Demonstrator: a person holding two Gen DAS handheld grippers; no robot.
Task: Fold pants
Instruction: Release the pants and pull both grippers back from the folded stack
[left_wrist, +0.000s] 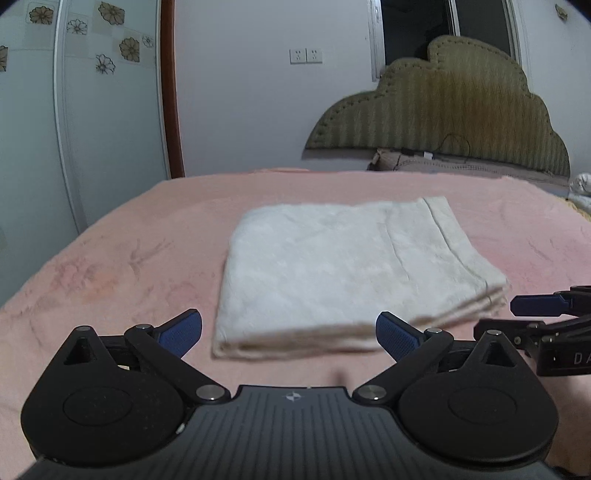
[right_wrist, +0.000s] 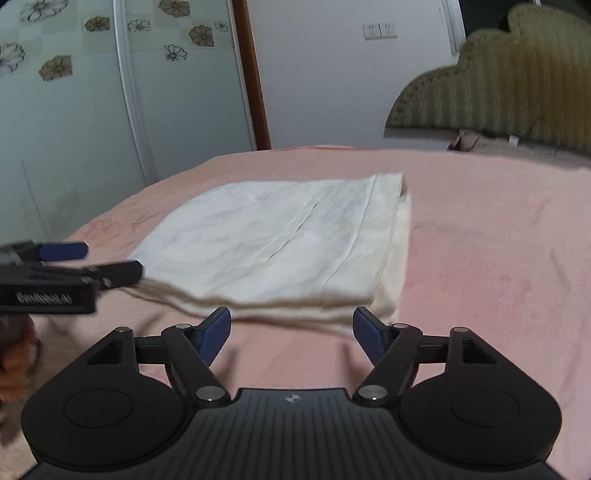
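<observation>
The white pants (left_wrist: 343, 269) lie folded into a flat rectangular stack on the pink bedspread (left_wrist: 122, 258); they also show in the right wrist view (right_wrist: 280, 243). My left gripper (left_wrist: 288, 332) is open and empty, just short of the stack's near edge. My right gripper (right_wrist: 291, 332) is open and empty, just short of the stack's near right corner. The right gripper shows at the right edge of the left wrist view (left_wrist: 517, 317), beside the stack's corner. The left gripper shows at the left of the right wrist view (right_wrist: 107, 262).
A padded olive headboard (left_wrist: 454, 114) and a pillow (left_wrist: 443, 162) stand at the far end of the bed. A wardrobe with flower-patterned doors (left_wrist: 85, 92) stands at the left, beyond the bed's edge. A white wall with sockets (left_wrist: 306, 56) is behind.
</observation>
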